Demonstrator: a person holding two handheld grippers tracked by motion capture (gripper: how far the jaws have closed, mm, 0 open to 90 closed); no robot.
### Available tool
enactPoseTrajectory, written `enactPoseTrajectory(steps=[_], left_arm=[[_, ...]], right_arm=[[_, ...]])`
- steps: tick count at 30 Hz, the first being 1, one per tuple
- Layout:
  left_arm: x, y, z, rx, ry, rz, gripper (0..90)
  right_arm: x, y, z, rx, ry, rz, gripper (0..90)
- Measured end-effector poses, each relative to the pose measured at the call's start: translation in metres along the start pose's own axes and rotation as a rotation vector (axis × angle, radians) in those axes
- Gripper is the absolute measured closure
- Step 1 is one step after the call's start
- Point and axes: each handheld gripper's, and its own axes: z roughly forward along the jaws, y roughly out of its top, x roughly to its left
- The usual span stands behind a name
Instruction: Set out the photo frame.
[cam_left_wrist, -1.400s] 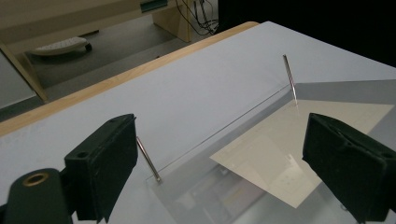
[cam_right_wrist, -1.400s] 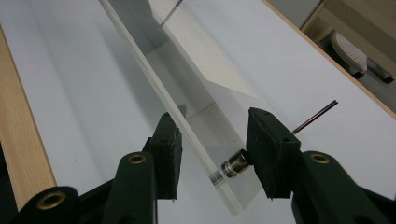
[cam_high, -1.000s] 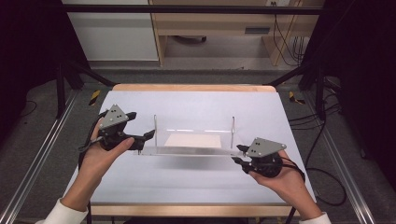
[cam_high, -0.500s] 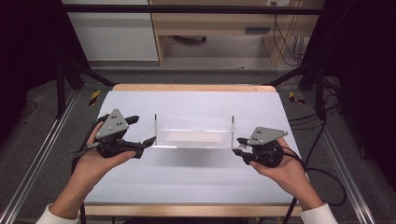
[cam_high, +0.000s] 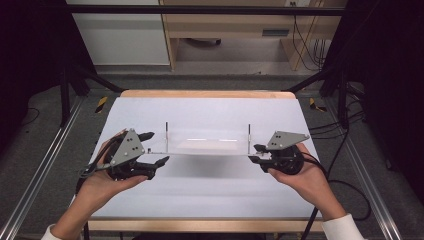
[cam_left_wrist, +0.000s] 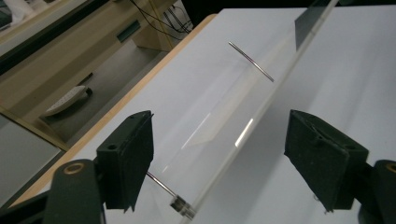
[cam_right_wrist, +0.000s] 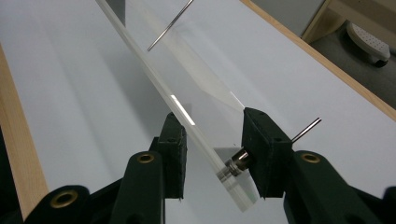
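Observation:
A clear acrylic plate (cam_high: 205, 146) with two thin upright metal pins (cam_high: 166, 131) hangs a little above the white table, casting a faint shadow. My right gripper (cam_high: 255, 153) is shut on its right end. In the right gripper view the plate (cam_right_wrist: 205, 88) runs between the two pads, and one pad sits against the small nut (cam_right_wrist: 235, 166) by the near pin. My left gripper (cam_high: 156, 148) straddles the left end. Its jaws have just been closing. In the left gripper view the plate (cam_left_wrist: 224, 107) lies between the pads, and both pads stand clear of it.
The white table top (cam_high: 210, 200) has a wooden rim (cam_high: 205, 93) at the far side. Metal rails (cam_high: 45, 165) run along both sides. Cables (cam_high: 345, 135) trail at the right. A wooden cabinet (cam_high: 235, 30) stands beyond the table.
My left gripper has slid a little toward the near edge and its jaws have narrowed around the plate's left end. The plate and the right gripper have hardly moved.

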Motion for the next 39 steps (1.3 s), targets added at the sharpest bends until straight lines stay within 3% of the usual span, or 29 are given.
enactPoseTrajectory(steps=[3,7,20,28,34,39], left_arm=[[-0.004,-0.003,0.006,0.025,0.004,0.041,29.0],[-0.006,-0.005,0.018,0.048,0.002,0.066,36.9],[-0.002,-0.008,0.035,0.084,0.015,0.09,63.2],[0.003,0.0,0.037,0.123,0.011,0.09,65.1],[0.011,0.006,0.039,0.129,-0.006,0.08,65.1],[0.017,0.009,0.04,0.128,-0.012,0.08,65.0]], right_arm=[[-0.001,0.0,0.0,0.001,0.002,-0.001,61.5],[-0.002,0.002,0.0,0.004,0.003,0.0,61.6],[-0.007,0.005,0.0,0.003,0.016,0.009,61.8],[-0.01,0.008,0.001,0.004,0.012,0.01,61.6],[-0.012,-0.001,0.006,-0.04,-0.038,0.006,51.1],[-0.016,-0.006,0.011,-0.083,-0.061,0.008,52.8]])
